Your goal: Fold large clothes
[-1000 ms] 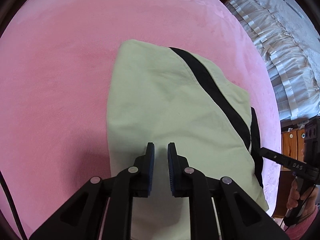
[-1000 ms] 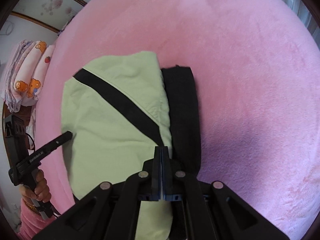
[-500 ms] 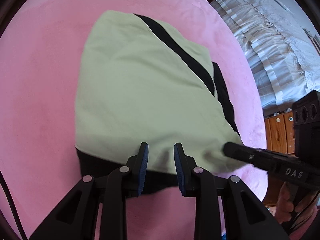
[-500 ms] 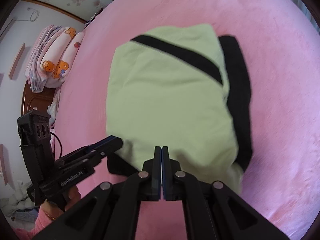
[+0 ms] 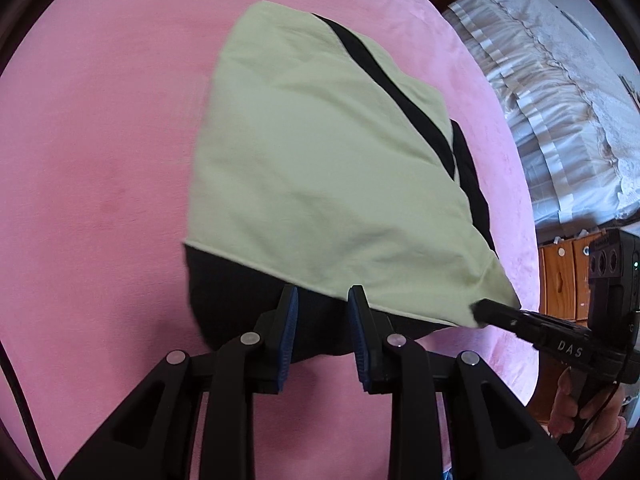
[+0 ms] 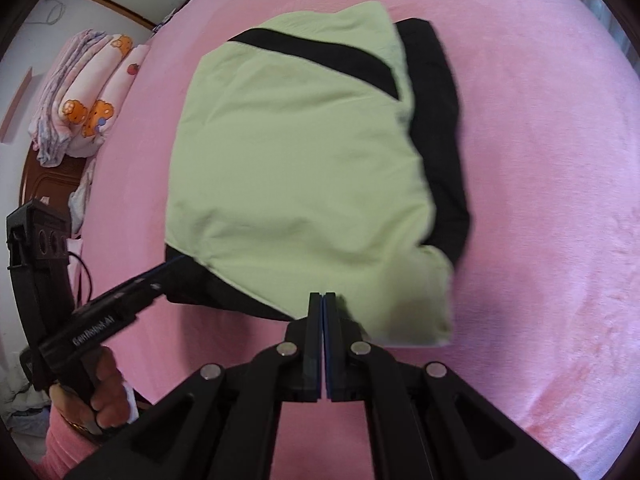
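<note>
A folded light green garment [image 5: 320, 160] with a black diagonal stripe lies on a pink blanket [image 5: 100, 160]; its black layer [image 5: 232, 300] sticks out at the near edge and along the right side [image 6: 440, 120]. My left gripper [image 5: 322, 296] is open above that near black edge, with no cloth pinched between its pads. It also shows in the right wrist view as the left gripper [image 6: 176, 266]. My right gripper [image 6: 323, 298] is shut, its tips at the green hem [image 6: 380, 320]; no cloth shows between the pads. The left wrist view has the right gripper [image 5: 480, 310] at the green corner.
Pink blanket [image 6: 540, 200] spreads wide on all sides of the garment. White ruffled bedding [image 5: 560, 100] and a wooden cabinet [image 5: 560, 276] stand to the right. Folded quilts with bear prints [image 6: 92, 96] and a wooden headboard [image 6: 52, 176] lie left. A hand [image 6: 104, 392] holds the left gripper.
Both grippers have drawn back from over the garment to its near edge. The left jaws have opened wider. The black layer at the near edge has come into view.
</note>
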`<state>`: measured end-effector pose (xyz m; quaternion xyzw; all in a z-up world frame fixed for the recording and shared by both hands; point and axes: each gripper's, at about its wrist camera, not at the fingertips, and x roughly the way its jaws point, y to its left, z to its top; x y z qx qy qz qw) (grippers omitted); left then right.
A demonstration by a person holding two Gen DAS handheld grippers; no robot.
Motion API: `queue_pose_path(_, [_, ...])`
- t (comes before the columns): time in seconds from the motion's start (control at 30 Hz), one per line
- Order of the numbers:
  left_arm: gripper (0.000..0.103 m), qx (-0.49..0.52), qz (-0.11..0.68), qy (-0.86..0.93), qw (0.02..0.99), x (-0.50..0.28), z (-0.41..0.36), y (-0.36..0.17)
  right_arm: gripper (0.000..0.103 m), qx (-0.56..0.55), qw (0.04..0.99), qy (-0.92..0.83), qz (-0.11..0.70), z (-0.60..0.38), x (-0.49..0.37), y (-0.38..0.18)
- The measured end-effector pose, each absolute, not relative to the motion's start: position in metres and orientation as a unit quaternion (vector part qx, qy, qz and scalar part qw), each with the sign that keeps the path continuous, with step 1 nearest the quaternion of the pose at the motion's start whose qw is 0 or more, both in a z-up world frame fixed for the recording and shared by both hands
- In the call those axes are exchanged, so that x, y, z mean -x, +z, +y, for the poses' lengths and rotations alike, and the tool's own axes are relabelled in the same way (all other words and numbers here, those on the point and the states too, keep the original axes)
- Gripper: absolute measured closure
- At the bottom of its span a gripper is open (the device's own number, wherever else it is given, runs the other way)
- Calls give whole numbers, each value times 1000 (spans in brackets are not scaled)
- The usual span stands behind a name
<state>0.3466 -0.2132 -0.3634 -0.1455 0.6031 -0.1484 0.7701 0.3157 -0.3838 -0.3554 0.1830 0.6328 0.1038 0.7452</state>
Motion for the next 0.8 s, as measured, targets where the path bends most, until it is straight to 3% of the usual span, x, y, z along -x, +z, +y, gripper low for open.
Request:
queue_pose_path(0.33, [79,178,607,-90,769,-325,-169,-372,103,-207,743,73,633,-422,-308,-361])
queue_pose_path(0.6, [69,228,601,-79,762,-323,-158,-388,103,-205,737,53,642,-431,-303,-381])
queue_pose_path(0.8, [68,232,603,-73,760,-326,-161,-396,103,-212,729,40,650,-435,-298,-401])
